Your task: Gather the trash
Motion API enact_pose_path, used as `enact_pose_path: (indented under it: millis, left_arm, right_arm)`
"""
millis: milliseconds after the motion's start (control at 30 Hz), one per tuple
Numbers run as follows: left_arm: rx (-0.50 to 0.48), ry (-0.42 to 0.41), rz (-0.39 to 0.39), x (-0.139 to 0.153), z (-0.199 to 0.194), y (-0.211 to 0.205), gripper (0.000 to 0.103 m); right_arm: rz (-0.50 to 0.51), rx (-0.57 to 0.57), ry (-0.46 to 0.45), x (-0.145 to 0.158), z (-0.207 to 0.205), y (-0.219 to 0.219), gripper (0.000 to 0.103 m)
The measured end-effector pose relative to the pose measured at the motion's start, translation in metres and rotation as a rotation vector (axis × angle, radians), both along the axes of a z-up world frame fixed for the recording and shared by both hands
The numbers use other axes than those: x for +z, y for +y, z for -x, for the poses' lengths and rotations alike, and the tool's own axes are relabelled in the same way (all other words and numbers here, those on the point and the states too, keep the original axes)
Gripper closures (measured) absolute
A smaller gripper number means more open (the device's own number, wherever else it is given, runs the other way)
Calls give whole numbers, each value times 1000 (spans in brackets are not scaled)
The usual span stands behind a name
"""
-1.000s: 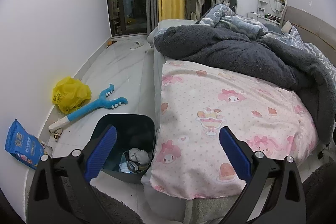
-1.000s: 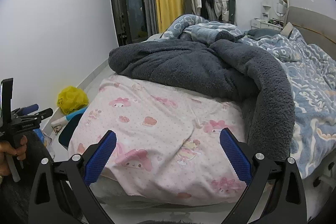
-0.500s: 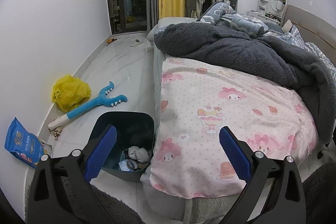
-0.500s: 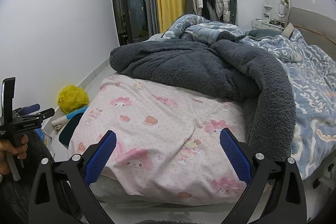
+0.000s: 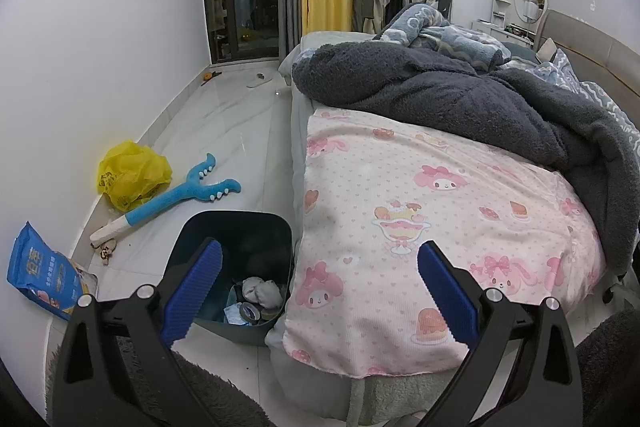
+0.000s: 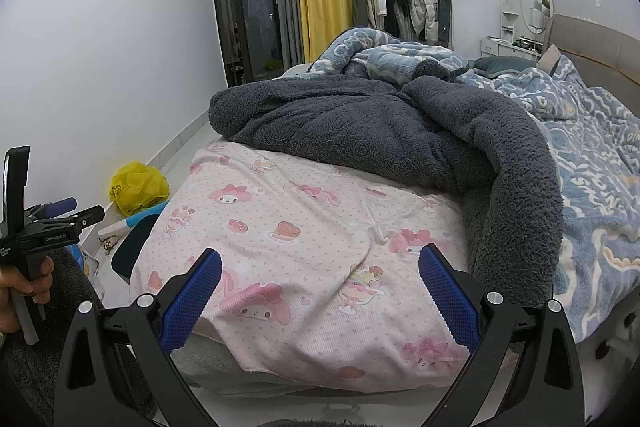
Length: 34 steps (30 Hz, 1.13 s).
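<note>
Bedroom scene, white tile floor (image 5: pixel 224 123) running along the left side of a bed (image 5: pixel 400 227) with a pink cartoon-print cover and a big dark grey fleece blanket (image 5: pixel 460 99) piled on top.

From the left wrist view, the left gripper (image 5: pixel 320 275) has its blue-padded jaws spread wide with nothing between them. It hangs over the foot corner of the bed. At about 7 o'clock from the gripper's centre sits a dark trash bin (image 5: pixel 240 227), tucked right against the bed's side, with crumpled tissues and bits of wrapper already in the bottom.

Trash on the floor: a scrunched yellow plastic bag (image 5: pixel 132 175) against the wall at roughly 9 o'clock, and a blue snack bag (image 5: pixel 40 271) leaning on the wall lower down, near 8 o'clock. A blue toy grabber (image 5: pixel 176 195) lies between the yellow bag and the bin, touching the bag's edge.

The right gripper (image 6: pixel 320 279) is also wide open and empty, pointing across the pink cover. In that view a hand (image 6: pixel 20 291) at 9 o'clock holds the left gripper's handle.
</note>
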<state>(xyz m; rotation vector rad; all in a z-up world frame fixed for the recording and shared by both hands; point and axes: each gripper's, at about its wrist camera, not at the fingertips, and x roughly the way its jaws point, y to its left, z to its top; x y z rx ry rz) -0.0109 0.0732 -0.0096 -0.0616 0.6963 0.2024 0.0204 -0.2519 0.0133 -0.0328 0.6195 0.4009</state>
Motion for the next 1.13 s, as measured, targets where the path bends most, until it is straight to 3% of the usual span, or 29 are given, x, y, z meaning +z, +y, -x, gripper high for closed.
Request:
enact_pose_path:
  millis: [1133]
  left_arm:
    - [0,12,4,-3,0,-2,3]
  right_arm:
    - [11,7,8,0,-2,1,3]
